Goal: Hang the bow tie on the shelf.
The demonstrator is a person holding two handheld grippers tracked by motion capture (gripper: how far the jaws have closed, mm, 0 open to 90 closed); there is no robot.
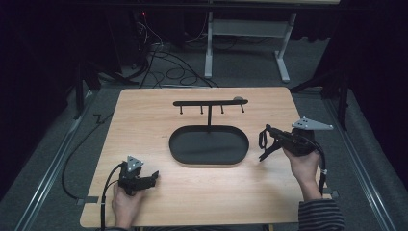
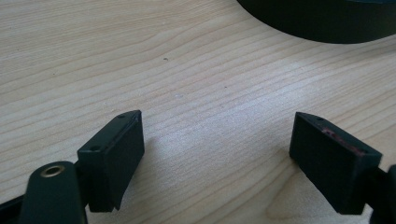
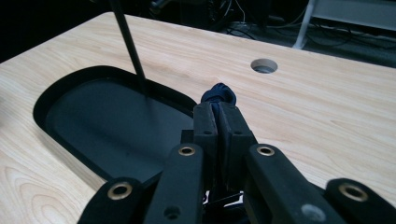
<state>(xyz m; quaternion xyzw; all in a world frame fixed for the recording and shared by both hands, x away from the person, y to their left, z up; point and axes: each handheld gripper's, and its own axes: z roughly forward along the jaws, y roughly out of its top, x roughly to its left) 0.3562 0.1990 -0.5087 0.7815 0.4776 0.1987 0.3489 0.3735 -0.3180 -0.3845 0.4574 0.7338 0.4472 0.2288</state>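
Note:
A black oval tray (image 1: 179,153) lies at the table's middle, with a thin post (image 1: 209,118) rising from its far edge to a black crossbar (image 1: 210,102) that carries several small hooks. My right gripper (image 1: 266,131) hovers just right of the tray, shut on a dark looped band (image 1: 263,140) that hangs from its jaws. In the right gripper view the band's dark blue end (image 3: 219,93) pokes out above the closed jaws (image 3: 218,109), beside the tray (image 3: 93,121) and post (image 3: 128,46). My left gripper (image 1: 154,177) rests low at the front left, open (image 2: 217,119) over bare wood.
The wooden table (image 1: 144,120) has a round cable hole (image 3: 264,65) near its far edge, behind the crossbar. The tray's rim (image 2: 317,23) lies ahead of the left gripper. Beyond the table are floor cables (image 1: 168,67) and a white desk frame (image 1: 245,29).

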